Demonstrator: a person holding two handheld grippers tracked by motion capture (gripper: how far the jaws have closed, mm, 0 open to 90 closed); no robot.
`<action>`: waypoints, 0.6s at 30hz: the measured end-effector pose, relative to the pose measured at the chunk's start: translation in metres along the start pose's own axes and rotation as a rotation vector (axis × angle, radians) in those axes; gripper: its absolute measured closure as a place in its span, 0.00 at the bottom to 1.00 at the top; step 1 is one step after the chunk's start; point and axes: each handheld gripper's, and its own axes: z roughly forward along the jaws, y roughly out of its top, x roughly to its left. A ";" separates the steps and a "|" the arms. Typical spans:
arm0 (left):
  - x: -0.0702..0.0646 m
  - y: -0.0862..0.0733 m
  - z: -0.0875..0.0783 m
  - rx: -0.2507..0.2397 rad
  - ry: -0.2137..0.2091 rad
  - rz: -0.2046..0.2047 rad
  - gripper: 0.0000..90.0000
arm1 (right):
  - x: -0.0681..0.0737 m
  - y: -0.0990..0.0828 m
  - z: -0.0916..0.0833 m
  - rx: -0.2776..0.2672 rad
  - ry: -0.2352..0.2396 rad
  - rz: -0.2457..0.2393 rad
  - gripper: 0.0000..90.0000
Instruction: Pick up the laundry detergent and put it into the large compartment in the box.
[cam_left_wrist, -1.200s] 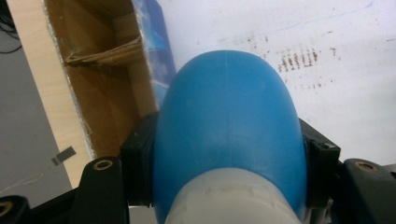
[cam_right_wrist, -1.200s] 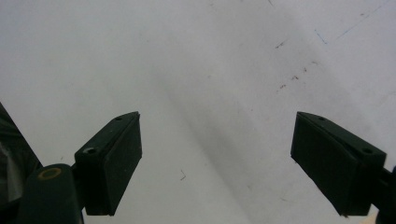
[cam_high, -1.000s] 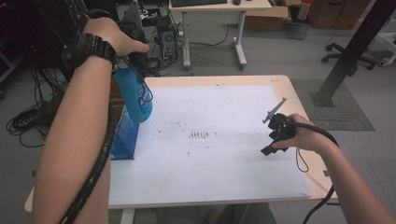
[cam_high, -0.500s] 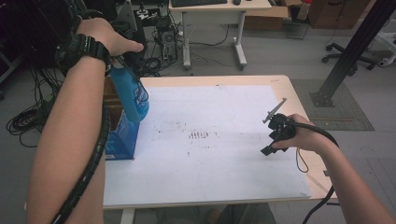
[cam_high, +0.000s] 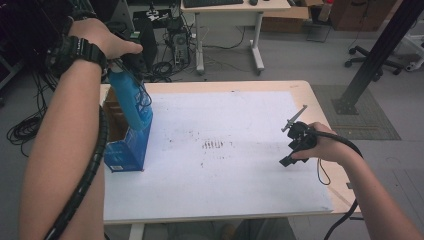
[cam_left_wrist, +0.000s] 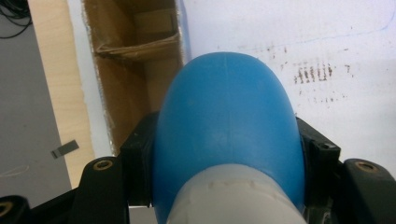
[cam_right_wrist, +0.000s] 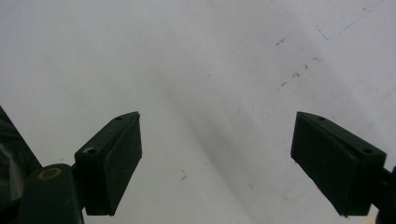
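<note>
Only obstacle's the open blue cardboard box (cam_high: 125, 150) at the white tabletop's (cam_high: 225, 200) 9 o'clock edge; from centre out to 3 o'clock it's wide open.

Smooth matt-blue plastic bottle (cam_left_wrist: 226, 126) — over rough brown cardboard box (cam_left_wrist: 135, 70) — white table sheet (cam_high: 225, 165) scuffed, matt.

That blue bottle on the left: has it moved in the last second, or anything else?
The blue bottle, clamped in the left gripper, has risen a little higher out of the open cardboard box. The box stayed put, and the right gripper kept its fingers open and empty over the white table sheet.
</note>
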 end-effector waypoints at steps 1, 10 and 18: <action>0.002 0.000 0.000 -0.004 0.003 -0.002 0.42 | 0.000 0.000 0.000 0.000 0.001 -0.002 0.19; 0.021 -0.005 -0.005 -0.025 0.006 -0.040 0.41 | 0.002 0.002 0.000 0.003 -0.002 0.004 0.19; 0.039 -0.010 -0.006 -0.024 0.020 -0.073 0.42 | 0.003 0.005 -0.001 0.003 -0.004 0.001 0.19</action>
